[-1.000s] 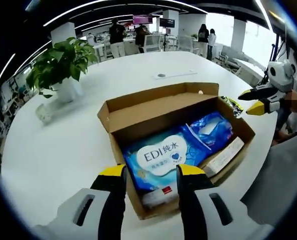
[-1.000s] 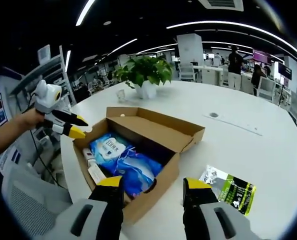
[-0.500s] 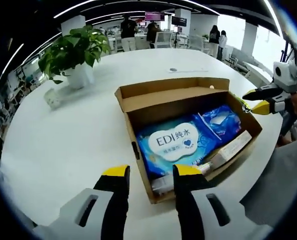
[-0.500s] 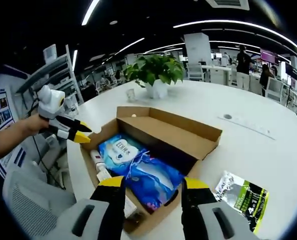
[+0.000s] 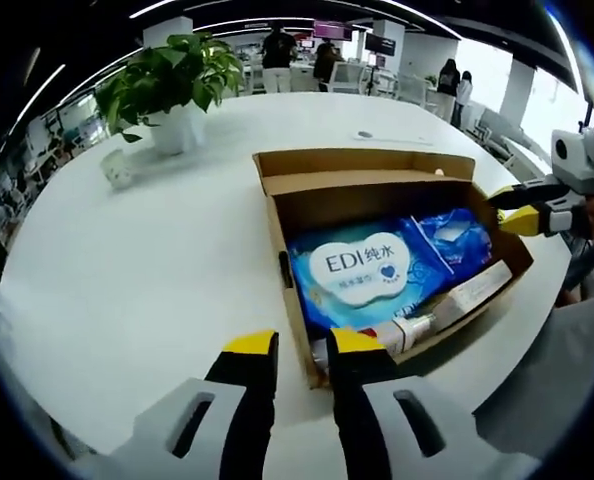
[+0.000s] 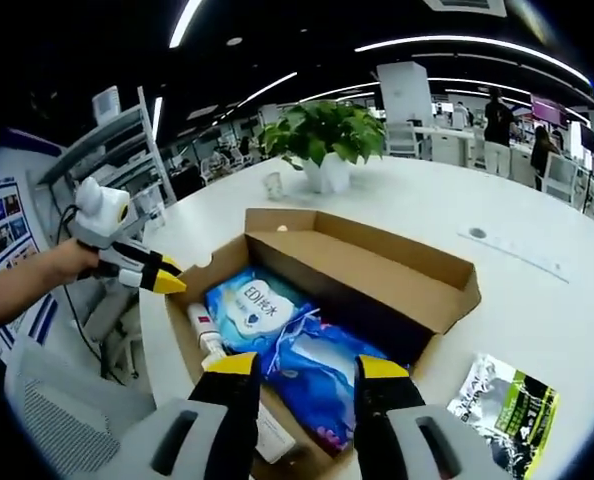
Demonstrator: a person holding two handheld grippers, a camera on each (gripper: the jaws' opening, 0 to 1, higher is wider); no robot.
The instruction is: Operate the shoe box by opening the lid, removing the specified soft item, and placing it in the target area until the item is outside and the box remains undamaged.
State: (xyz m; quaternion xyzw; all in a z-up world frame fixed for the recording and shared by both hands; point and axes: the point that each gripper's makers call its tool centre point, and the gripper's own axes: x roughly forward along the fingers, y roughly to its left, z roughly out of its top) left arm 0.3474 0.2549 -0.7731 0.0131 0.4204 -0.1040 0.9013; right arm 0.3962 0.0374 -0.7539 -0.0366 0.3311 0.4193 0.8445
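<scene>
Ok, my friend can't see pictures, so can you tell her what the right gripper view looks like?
An open brown cardboard box sits on a round white table, holding a blue wipes pack with a white label and a crinkly blue soft pack. The right gripper, yellow-tipped, hovers open over it; the left gripper is at the box's far end. A leafy green plant in a white pot stands behind.

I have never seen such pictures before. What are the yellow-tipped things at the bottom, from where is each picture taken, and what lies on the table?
A person holds a hand tool in each hand, each carrying a camera looking along its two jaws. In the left gripper view, the left gripper rises at the bottom; the right gripper does likewise in its own view. Both are open, holding nothing. On the white table stands an open cardboard box with a blue wipes pack inside. A potted plant stands behind, a green packet beside the box.
</scene>
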